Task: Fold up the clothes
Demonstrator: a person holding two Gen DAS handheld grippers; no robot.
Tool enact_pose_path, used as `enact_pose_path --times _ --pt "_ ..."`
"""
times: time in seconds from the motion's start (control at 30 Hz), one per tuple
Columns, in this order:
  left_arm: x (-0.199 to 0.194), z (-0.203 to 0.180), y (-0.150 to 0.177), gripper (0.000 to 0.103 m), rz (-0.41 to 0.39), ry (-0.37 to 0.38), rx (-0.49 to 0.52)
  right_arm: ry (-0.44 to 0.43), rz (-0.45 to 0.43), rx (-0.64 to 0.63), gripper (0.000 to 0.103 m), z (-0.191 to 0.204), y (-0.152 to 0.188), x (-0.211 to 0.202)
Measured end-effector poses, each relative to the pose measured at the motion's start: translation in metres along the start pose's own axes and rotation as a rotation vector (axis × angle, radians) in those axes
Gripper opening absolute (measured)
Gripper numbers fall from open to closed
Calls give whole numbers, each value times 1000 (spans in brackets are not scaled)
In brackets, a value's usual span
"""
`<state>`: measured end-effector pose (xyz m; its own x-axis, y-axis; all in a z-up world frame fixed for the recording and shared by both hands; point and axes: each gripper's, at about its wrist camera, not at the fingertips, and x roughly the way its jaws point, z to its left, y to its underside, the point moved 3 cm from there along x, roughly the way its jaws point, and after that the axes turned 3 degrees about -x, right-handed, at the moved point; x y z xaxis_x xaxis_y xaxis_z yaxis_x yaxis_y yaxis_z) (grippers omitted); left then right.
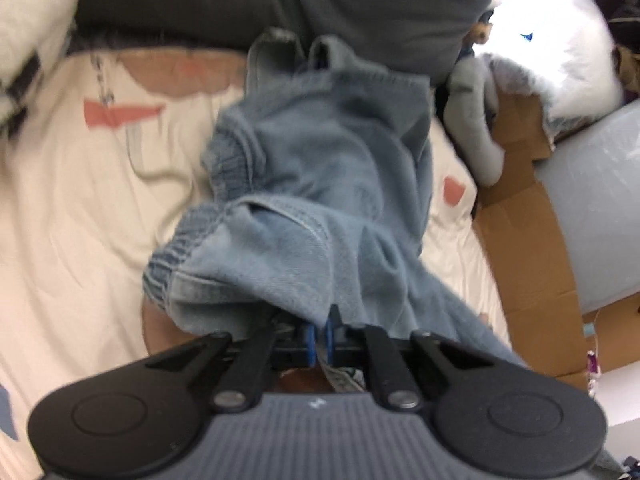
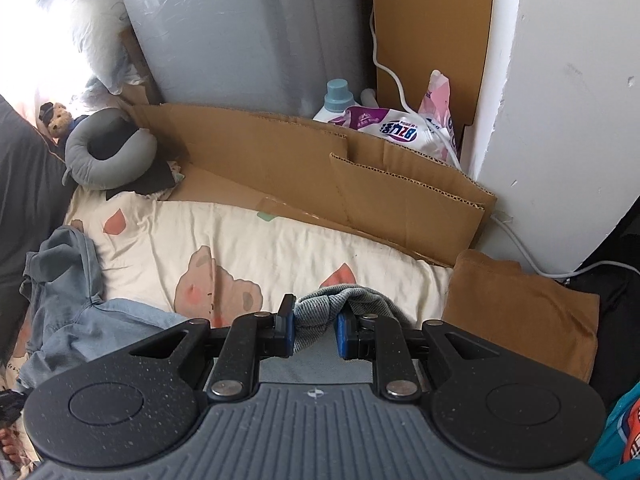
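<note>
Two grippers, both clamped on cloth. Left gripper: blue pads nearly together, pinching an edge of the light-blue denim garment, which drapes fwd from the jaws over the cream patterned bedsheet; its elastic waistband sits to the left of the bunch. Picture is blurred, so which edge is pinched I can't tell. No earlier frame to compare.

Right gripper: pads partly apart w/ a wad of grey-blue ribbed cloth squeezed between them, prob. part of the same garment, though the link is hidden. More denim lies crumpled on the sheet at lower left of the right view. Folded brown cloth lies just right of the gripper. Cardboard lines the far edge of the bed, grey neck pillow by it.
</note>
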<state>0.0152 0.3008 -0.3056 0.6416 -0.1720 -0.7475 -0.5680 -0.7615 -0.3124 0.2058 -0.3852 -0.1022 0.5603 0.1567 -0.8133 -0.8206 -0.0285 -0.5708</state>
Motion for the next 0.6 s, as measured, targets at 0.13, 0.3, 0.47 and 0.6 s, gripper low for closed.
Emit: enact_pose_path --times 0.13,0.3,0.47,0.6 --pt "-17 -2 -16 5 -36 -4 -6 -6 -9 5 20 1 -3 3" --pt "-37 -4 -20 5 -51 4 6 4 -4 13 20 -1 -2 9" --pt "-68 -4 -25 4 -90 25 7 -1 19 24 20 -4 7 15" --pt "-96 -12 -40 4 -149 41 20 -25 37 27 20 -2 16 19"
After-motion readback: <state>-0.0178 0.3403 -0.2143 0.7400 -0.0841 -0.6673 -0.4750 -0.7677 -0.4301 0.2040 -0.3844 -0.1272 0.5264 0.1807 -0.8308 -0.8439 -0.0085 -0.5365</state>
